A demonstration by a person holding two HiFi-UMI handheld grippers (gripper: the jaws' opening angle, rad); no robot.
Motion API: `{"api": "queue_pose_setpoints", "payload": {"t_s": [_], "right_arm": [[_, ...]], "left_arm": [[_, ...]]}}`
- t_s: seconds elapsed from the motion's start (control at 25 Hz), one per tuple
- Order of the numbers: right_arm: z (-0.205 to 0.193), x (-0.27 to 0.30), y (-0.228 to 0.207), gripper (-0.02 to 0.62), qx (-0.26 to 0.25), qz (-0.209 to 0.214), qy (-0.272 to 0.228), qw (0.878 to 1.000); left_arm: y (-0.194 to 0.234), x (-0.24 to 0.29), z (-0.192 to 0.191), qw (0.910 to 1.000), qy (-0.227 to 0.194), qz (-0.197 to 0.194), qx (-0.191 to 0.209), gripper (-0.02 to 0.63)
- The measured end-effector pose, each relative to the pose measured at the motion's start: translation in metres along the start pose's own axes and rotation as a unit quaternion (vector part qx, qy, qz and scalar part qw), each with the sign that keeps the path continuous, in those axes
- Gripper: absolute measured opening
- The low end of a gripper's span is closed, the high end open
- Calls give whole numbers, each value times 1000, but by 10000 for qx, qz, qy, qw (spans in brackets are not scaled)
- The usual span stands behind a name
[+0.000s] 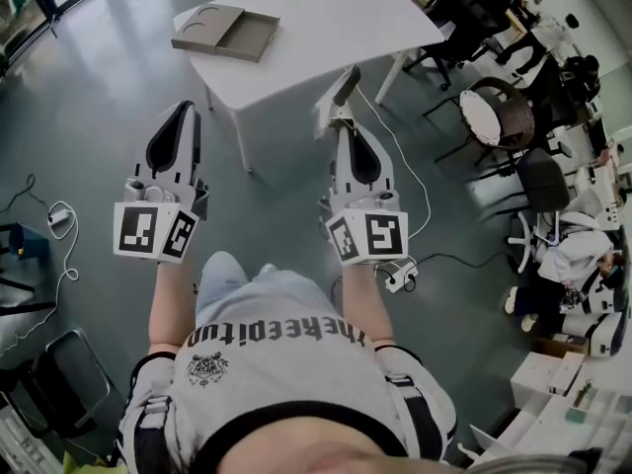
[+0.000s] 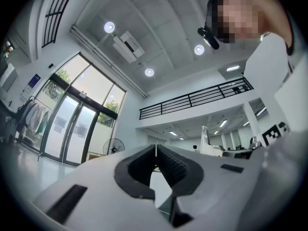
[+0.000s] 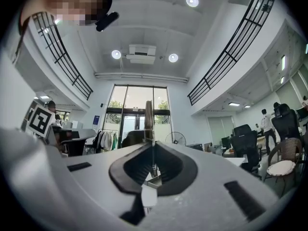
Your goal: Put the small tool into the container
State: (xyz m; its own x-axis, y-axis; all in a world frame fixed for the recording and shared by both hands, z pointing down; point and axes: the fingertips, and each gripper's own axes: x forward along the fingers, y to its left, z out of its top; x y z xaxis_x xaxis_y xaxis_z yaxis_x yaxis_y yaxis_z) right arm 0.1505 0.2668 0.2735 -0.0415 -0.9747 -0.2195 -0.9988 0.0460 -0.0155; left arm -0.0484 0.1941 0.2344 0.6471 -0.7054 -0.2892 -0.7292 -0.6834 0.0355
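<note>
Progress at the carrying stage. We see the small tool (image 1: 346, 87), a slim dark-handled piece, clamped in the right gripper (image 1: 339, 117). In the right gripper view the jaws press together on the tool's lower end, and the rest of it rises straight out of the tips. The left gripper (image 1: 185, 109) is empty: in its own view the ribbed pads meet along one line with nothing between them. We therefore judge that pick-up is done and delivery is left.

The container (image 1: 225, 32) is a shallow tan tray with two round recesses and one open rectangular compartment. It lies at the far left end of the white table (image 1: 326, 28), well apart from both grippers. Both are held out over the grey floor, short of the table's near edge. We cannot tell which compartment is meant for the tool. We see nothing else on the table top, so the approach looks free.

A white cable (image 1: 427, 197) runs across the floor from beside the table to a power strip (image 1: 398, 278) near the person's feet, which we judge a tripping hazard. A wicker chair (image 1: 513, 102) and a black office chair (image 1: 541, 181) stand to the right, well clear of the route.
</note>
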Motion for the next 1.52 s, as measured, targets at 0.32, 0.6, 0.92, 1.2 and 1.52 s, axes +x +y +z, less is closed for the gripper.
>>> {"api": "queue_pose_setpoints", "payload": {"t_s": [0.32, 0.6, 0.92, 1.2, 1.52], "right_arm": [[-18, 27, 5, 5, 55, 44, 65, 10000], [-27, 79, 9, 5, -30, -82, 69, 9999], [-41, 161, 14, 5, -30, -328, 13, 9995], [-56, 220, 27, 5, -20, -475, 36, 9989], [-68, 264, 47, 5, -26, -630, 67, 9980]], "left_arm": [[29, 8, -12, 9999, 65, 134, -31, 12], [75, 42, -22, 10000, 53, 50, -63, 12], [140, 100, -32, 9998, 70, -180, -27, 12], [192, 137, -42, 9993, 139, -345, -3, 12], [243, 157, -53, 9987, 128, -487, -118, 12]]}}
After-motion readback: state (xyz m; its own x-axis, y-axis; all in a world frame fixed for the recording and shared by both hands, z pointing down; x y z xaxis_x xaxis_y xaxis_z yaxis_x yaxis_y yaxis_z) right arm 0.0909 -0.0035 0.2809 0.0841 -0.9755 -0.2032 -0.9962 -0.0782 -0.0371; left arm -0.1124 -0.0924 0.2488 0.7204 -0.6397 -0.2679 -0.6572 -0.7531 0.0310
